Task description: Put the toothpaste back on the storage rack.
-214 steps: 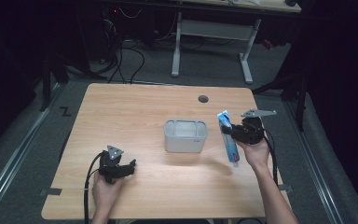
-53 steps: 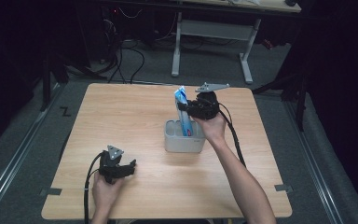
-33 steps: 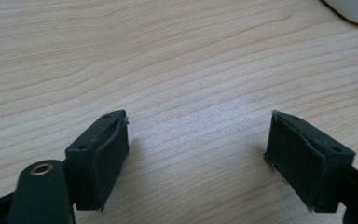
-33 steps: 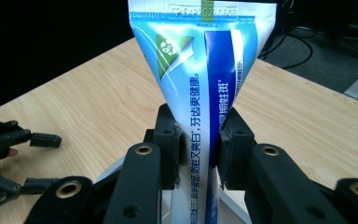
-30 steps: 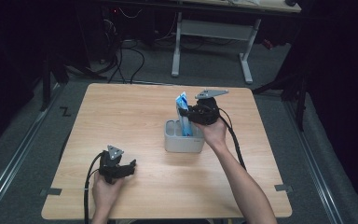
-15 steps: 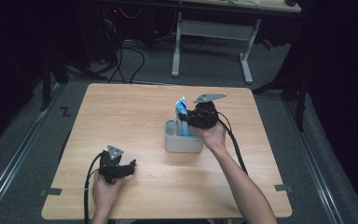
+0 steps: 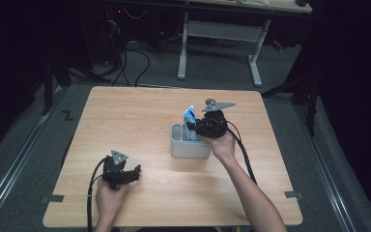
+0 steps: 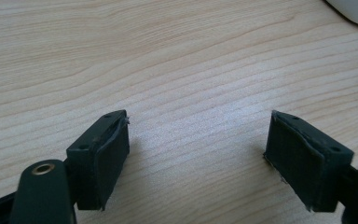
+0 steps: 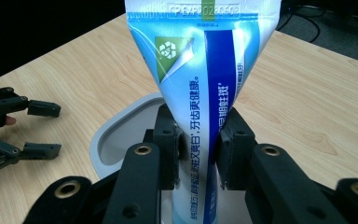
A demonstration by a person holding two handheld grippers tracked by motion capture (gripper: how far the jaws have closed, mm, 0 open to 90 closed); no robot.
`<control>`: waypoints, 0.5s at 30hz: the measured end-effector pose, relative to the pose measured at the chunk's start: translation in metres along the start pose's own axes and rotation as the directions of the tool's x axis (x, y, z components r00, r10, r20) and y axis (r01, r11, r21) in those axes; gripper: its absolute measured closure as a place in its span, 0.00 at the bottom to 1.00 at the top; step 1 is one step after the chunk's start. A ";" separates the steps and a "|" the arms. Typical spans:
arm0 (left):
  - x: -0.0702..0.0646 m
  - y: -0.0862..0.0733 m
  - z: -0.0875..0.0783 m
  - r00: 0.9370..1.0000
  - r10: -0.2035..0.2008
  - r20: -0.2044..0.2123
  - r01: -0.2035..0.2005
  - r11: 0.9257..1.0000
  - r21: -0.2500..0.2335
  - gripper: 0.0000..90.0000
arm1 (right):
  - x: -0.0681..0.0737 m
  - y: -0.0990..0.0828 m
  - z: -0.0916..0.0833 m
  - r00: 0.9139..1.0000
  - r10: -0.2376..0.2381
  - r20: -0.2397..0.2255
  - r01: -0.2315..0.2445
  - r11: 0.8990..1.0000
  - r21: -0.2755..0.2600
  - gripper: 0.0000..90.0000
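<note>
room dark | grey floor (image 7: pixel 319 159) | white-legged desk (image 7: pixel 222 29) behind | cables (image 7: pixel 135 53)

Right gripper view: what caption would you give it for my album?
Right gripper lowers toothpaste tube into grey holder.

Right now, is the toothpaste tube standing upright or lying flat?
Upright. The right claw grips the toothpaste tube, crimped end up, over the grey holder.

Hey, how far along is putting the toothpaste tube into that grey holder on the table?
Nearly there. Done: the toothpaste tube is picked up and stands upright, crimped end up, over the grey holder. In hand: the right gripper is shut on the tube, whose lower end dips inside the holder's rim. Left: lower it fully, open the jaws, withdraw. The left gripper rests open on the table.
</note>
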State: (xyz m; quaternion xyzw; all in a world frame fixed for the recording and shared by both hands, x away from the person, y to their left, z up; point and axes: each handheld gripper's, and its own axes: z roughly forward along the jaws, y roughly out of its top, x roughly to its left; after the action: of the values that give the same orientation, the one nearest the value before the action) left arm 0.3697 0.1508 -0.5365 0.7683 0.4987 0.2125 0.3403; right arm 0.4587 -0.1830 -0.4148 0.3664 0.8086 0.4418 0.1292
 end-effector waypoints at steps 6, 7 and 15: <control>0.000 0.000 0.000 1.000 0.000 0.000 0.000 1.000 0.000 0.24 | 0.001 0.000 0.002 1.000 0.014 -0.002 -0.014 1.000 -0.005 0.79; 0.000 0.000 0.000 1.000 0.000 0.000 0.000 1.000 0.001 0.24 | 0.000 0.000 0.003 1.000 0.020 0.000 -0.020 1.000 -0.006 0.79; 0.000 0.000 0.000 1.000 0.000 0.002 0.000 1.000 0.001 0.24 | 0.001 0.000 0.008 1.000 0.029 0.012 -0.029 1.000 -0.004 0.73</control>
State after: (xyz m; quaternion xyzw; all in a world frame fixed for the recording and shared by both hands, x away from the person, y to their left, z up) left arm 0.3698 0.1510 -0.5364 0.7688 0.4985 0.2114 0.3403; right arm 0.4625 -0.1776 -0.4188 0.3805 0.8017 0.4428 0.1286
